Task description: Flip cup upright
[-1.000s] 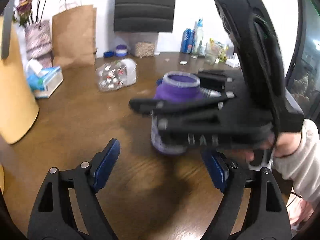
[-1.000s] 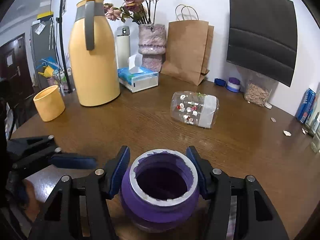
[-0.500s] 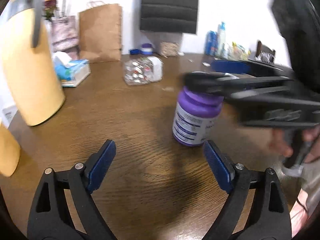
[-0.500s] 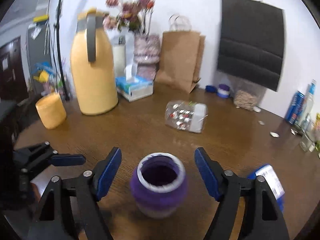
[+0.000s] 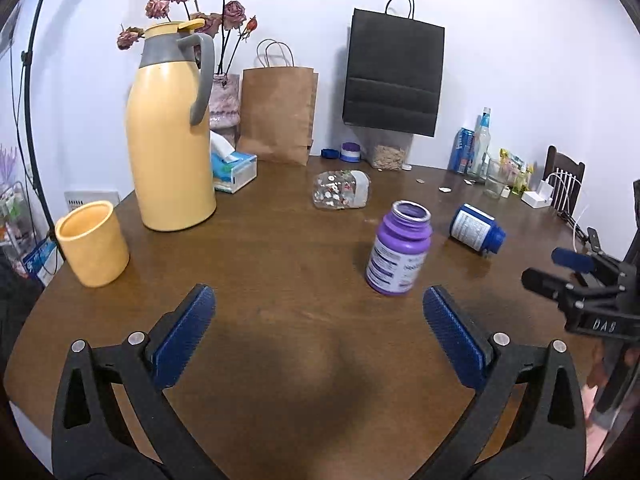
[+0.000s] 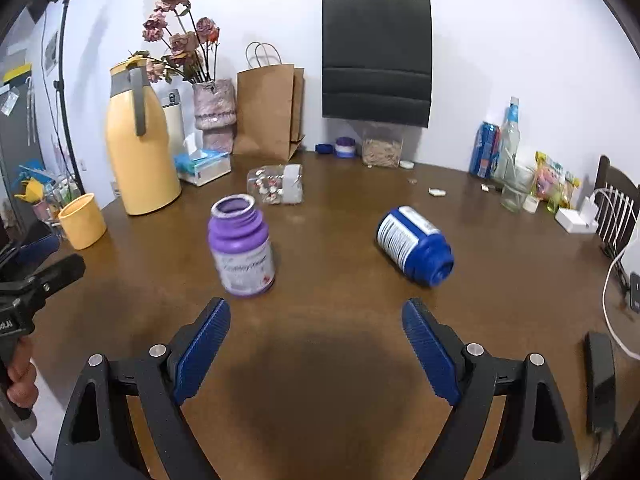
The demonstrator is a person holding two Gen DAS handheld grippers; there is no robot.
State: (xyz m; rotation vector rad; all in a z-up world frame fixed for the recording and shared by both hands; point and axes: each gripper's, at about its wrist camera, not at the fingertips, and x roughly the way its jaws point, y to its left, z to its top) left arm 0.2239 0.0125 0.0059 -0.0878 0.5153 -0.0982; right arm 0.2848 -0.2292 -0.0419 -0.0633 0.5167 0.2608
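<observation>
A purple open-topped bottle [image 5: 400,250] [image 6: 241,245] stands upright on the brown table [image 5: 280,272], mouth up, with nothing touching it. A blue bottle [image 5: 476,229] [image 6: 414,247] lies on its side to its right. A clear jar [image 5: 341,190] [image 6: 277,183] with a white lid also lies on its side further back. My left gripper [image 5: 319,314] is open and empty, short of the purple bottle. My right gripper [image 6: 316,322] is open and empty too, between the purple and blue bottles and nearer than both. In the left wrist view the right gripper [image 5: 560,270] shows at the right edge.
At the left stand a yellow jug [image 5: 170,132], a yellow cup [image 5: 93,243] and a tissue box [image 5: 234,168]. A flower vase [image 6: 214,114], brown bag [image 5: 278,118] and black bag [image 5: 394,76] line the back. Bottles and a glass [image 6: 514,192] crowd the right; cables [image 6: 616,216] trail there.
My right gripper opened and let go of the purple bottle, then pulled back from it. Both grippers drew away, so the bottle now stands alone and the blue bottle has come into view.
</observation>
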